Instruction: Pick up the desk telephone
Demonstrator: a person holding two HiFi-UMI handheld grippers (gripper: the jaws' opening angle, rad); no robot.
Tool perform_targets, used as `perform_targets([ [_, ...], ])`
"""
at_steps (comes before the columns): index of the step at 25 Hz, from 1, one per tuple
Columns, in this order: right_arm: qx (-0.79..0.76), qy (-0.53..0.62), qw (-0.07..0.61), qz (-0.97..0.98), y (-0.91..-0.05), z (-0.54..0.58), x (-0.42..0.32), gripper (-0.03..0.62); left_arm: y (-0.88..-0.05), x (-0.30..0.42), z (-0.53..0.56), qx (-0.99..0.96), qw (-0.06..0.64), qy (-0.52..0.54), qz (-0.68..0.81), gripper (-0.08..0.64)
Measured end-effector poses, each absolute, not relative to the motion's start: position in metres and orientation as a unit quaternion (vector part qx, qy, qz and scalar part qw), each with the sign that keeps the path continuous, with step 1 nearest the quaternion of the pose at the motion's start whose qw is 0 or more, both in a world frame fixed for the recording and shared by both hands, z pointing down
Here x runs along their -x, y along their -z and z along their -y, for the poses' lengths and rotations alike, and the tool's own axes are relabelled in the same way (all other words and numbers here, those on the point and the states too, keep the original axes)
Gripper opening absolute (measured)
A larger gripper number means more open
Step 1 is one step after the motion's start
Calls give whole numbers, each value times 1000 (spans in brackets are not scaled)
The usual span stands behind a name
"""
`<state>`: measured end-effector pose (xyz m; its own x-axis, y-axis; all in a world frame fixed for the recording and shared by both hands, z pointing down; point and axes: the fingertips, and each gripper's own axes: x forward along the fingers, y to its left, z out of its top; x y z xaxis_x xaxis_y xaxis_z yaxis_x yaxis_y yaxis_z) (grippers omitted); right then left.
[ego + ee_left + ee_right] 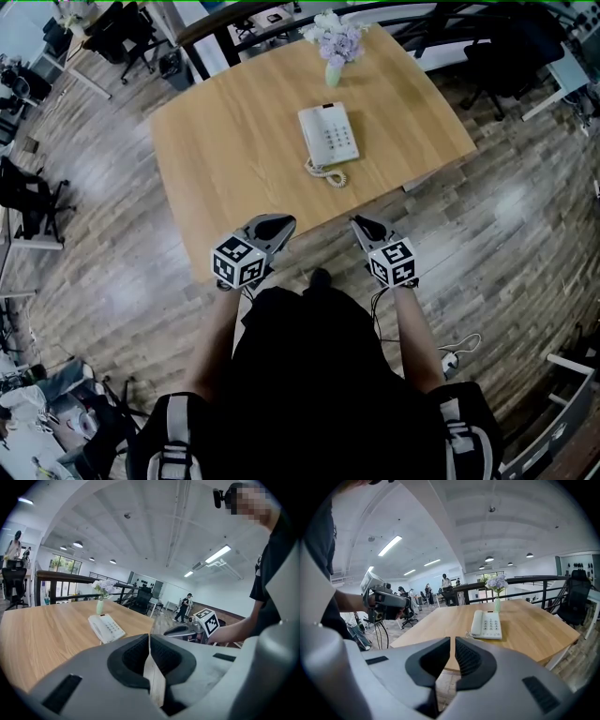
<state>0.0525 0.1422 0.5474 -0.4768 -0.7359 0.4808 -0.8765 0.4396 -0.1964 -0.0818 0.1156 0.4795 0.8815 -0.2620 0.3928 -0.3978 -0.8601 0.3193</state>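
Observation:
A white desk telephone (328,135) lies on the wooden table (234,159), its handset on the left and a coiled cord at the near edge. The same telephone (106,627) shows ahead in the left gripper view, and the telephone (486,624) also sits ahead in the right gripper view. My left gripper (277,225) hangs at the table's near edge, shut and empty. My right gripper (361,225) is just off that edge, also shut with nothing in it. Both are well short of the phone.
A pale green vase of lilac flowers (335,47) stands on the table behind the phone. Office chairs (127,37) and desks ring the table on a wood floor. A white cable and plug (452,353) lie on the floor at my right.

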Motion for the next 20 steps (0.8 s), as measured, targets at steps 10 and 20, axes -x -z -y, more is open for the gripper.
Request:
perform_targets([
  [10, -499, -227, 165, 820, -557, -155, -63, 28, -484, 72, -120, -951, 201, -173, 160, 25],
  [20, -502, -230, 176, 815, -560, -154, -65, 28, -494, 74, -106, -947, 223, -160, 166, 25],
])
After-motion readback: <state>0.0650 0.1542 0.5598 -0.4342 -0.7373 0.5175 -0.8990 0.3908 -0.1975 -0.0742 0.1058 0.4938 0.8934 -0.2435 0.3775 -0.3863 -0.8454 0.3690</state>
